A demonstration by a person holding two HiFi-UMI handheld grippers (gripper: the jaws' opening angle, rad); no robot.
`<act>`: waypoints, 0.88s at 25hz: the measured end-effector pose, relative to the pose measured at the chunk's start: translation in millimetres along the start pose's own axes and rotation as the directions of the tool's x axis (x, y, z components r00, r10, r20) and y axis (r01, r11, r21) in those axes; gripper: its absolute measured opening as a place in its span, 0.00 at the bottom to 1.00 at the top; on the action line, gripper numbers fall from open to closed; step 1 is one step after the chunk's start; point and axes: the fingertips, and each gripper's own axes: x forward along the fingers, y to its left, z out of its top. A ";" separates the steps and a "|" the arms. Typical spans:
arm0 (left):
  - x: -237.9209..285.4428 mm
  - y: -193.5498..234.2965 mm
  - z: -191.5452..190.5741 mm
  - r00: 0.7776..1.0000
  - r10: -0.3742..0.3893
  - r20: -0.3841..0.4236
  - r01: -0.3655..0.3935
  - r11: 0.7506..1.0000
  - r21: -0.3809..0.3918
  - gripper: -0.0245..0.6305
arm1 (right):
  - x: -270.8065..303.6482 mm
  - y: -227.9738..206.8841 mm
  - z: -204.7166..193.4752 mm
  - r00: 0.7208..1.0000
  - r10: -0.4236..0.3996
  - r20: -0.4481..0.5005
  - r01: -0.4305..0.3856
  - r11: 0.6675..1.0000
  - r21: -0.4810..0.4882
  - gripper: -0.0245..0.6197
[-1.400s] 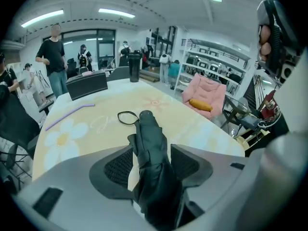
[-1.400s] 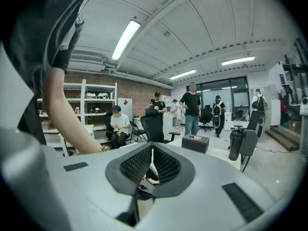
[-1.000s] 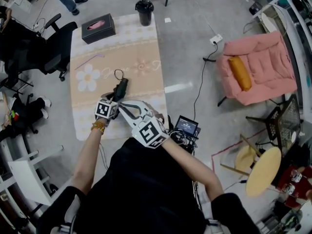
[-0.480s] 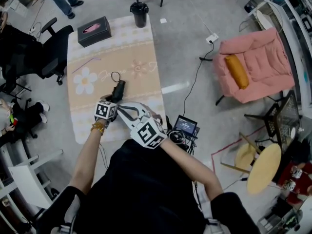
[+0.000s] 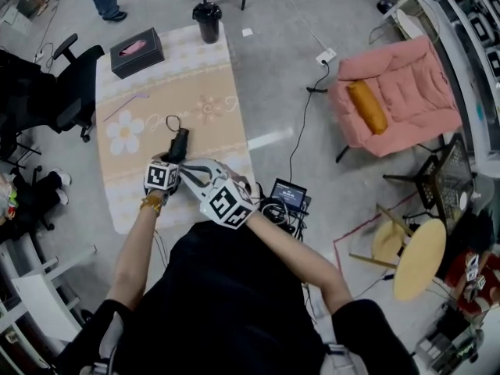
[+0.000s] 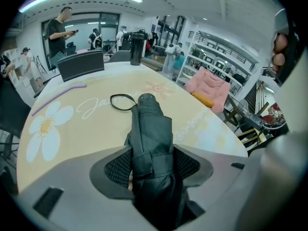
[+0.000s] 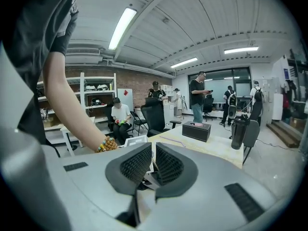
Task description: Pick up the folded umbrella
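Left gripper [image 6: 153, 166] on umbrella [image 6: 151, 124] (table [image 5: 195, 84] centre)

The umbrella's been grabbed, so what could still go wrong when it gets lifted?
Two risks, as I judge them:
1. The left gripper clamps the folded umbrella near one end, and most of it sticks out ahead of the jaws, so it may droop or twist in the grip.
2. Its strap loop lies loose on the table and could drag or catch.
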 end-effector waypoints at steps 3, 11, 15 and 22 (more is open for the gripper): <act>-0.3 -0.7 0.3 1.000 0.007 0.022 -0.007 1.000 -0.002 0.40 | 0.6 4.6 -0.1 1.000 0.013 -0.002 -0.013 1.000 -0.005 0.07; -0.4 1.7 0.9 0.999 0.006 0.036 -0.006 1.000 -0.009 0.40 | 2.5 -1.0 -0.1 1.000 0.002 -0.007 -0.002 1.000 -0.002 0.07; -0.1 2.6 1.3 0.999 0.013 0.043 -0.013 1.000 -0.009 0.40 | 1.3 -6.8 0.7 1.000 -0.011 -0.002 0.011 1.000 0.005 0.07; 0.2 3.3 -2.6 0.998 0.021 0.054 -0.021 1.000 -0.010 0.38 | 0.4 -7.2 -0.7 1.000 -0.020 -0.001 0.020 1.000 0.005 0.07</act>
